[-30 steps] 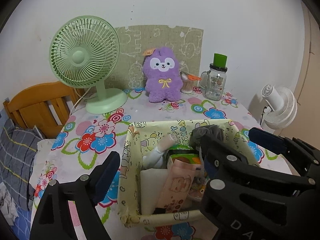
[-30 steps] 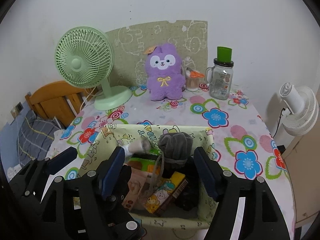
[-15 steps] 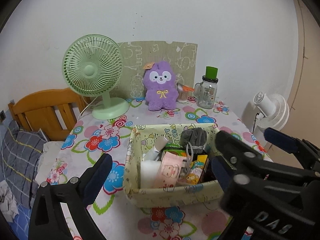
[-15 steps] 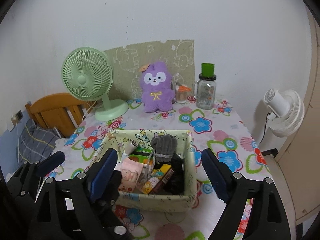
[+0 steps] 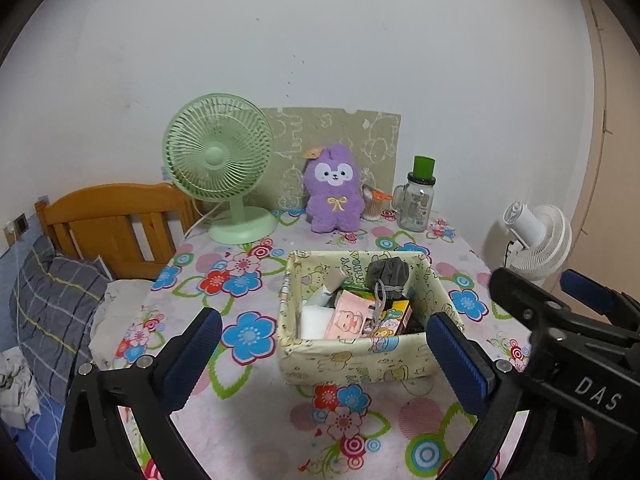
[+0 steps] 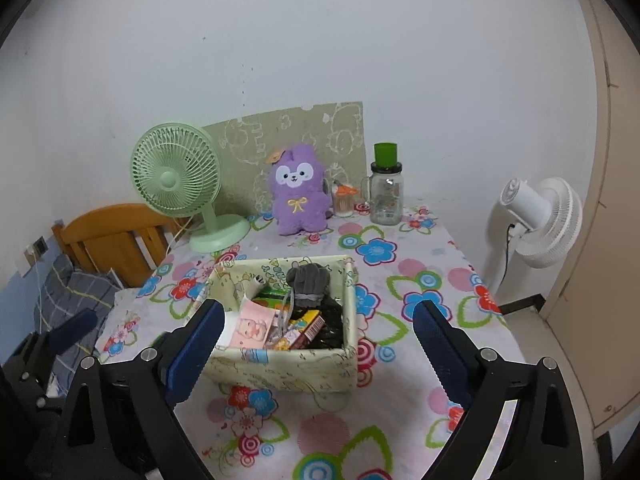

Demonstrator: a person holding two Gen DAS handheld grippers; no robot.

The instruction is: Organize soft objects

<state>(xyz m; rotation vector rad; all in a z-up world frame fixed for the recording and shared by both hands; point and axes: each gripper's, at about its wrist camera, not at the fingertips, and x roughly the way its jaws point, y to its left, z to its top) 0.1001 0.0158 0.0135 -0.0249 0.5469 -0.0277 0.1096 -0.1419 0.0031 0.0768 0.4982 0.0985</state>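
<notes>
One fabric basket sits on the floral table, holding one grey glove; one purple plush and one green fan stand at 12 o'clock. Both grippers have pulled back since a second ago (basket looks smaller). Left gripper and right gripper are spread wide and empty; the basket lies between their fingers, at 12 o'clock.

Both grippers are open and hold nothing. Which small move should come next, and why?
Probably move the right gripper forward over the basket toward the purple plush toy. It sits upright on the table outside the basket, while the grey glove already lies inside. The left gripper is also open.
</notes>
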